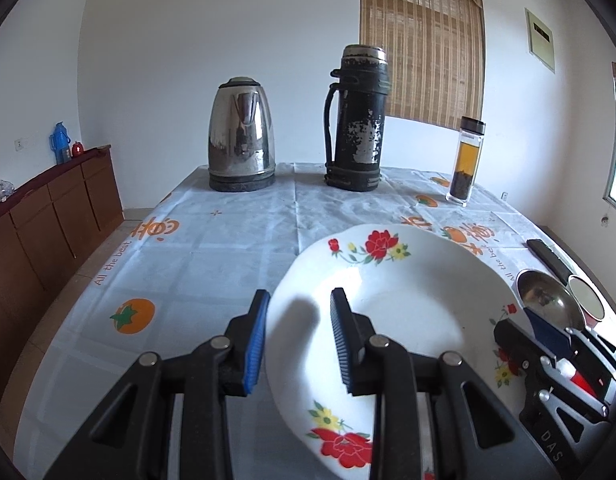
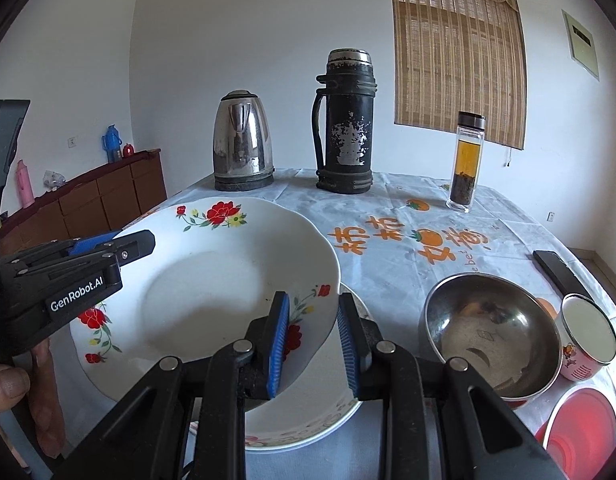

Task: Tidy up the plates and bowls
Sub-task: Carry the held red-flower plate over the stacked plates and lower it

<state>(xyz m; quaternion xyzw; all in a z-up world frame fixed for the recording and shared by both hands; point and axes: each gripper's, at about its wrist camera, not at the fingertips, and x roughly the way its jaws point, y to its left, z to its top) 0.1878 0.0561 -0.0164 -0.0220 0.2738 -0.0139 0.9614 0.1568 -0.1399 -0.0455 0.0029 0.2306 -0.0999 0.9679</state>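
Note:
A white plate (image 1: 407,300) with red and yellow flowers is held up over the table between both grippers. My left gripper (image 1: 302,340) is shut on its left rim, one blue-padded finger under the edge and the other over the plate's well. My right gripper (image 2: 313,340) is shut on the opposite rim of the same plate (image 2: 208,288). In the right wrist view the left gripper (image 2: 148,240) shows at the plate's far side. A second flowered plate (image 2: 308,436) lies on the tablecloth under the raised one. A steel bowl (image 2: 487,332) sits to the right.
A steel kettle (image 2: 244,144), a worn black thermos (image 2: 345,128) and a glass tea bottle (image 2: 465,160) stand at the table's far end. A pink cup (image 2: 587,332), a red plastic dish (image 2: 579,432) and a black phone (image 2: 559,272) are at the right. A wooden cabinet (image 1: 48,220) lines the left wall.

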